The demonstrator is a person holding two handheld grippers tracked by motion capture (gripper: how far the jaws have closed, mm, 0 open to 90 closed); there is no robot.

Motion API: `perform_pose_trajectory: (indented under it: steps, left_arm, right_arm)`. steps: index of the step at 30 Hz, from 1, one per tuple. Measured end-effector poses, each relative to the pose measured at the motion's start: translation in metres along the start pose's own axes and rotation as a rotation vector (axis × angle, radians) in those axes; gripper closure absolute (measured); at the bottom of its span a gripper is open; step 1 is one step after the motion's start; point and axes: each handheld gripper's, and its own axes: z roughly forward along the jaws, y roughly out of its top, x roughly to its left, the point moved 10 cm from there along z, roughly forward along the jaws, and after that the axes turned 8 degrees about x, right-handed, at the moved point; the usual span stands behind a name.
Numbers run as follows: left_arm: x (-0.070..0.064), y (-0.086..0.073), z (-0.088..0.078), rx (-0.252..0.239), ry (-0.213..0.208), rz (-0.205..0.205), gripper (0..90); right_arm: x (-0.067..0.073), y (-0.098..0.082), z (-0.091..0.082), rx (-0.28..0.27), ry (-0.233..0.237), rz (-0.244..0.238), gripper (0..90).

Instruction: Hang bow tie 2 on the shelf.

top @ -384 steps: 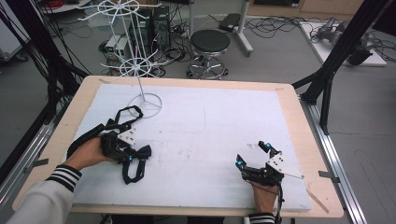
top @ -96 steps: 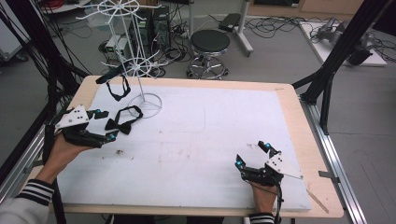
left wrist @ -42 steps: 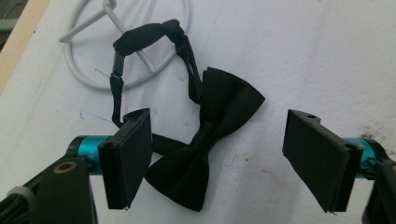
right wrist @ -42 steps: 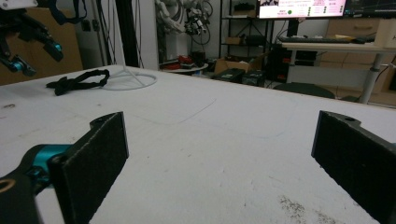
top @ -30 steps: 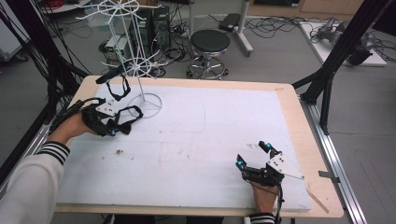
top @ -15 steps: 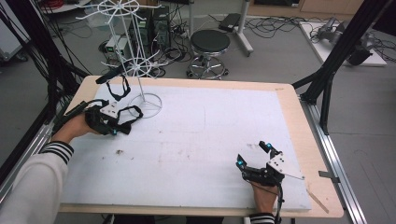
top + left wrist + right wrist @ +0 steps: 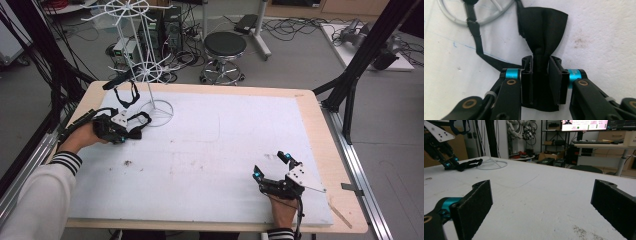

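White wire stand [image 7: 150,75] just beyond left hand-held gripper [image 7: 541,71] clamping black bow tie [image 7: 543,30]; right hand-held gripper [image 7: 541,205] agape.

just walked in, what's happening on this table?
A person works two handheld tongs over a white-covered table. The left tongs are shut on the knot of a black bow tie lying on the table, beside the ring base of a white wire rack. Another black bow tie hangs from a low arm of that rack. The right tongs rest open near the front right of the table, holding nothing.
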Motion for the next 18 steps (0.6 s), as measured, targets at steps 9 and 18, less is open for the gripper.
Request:
perform_pose_trajectory:
  steps: [9,18]
  left_arm:
    - [-0.0027,0.0015,-0.0021,0.005,0.006,0.013,76.2]
    - [-0.0045,0.0049,-0.0050,-0.003,0.015,0.017,76.2]
  right_arm:
    - [0.0000,0.0000,-0.0002,-0.001,-0.001,0.001,2.9]
    - [0.0000,0.0001,-0.0002,-0.002,0.000,0.001,2.9]
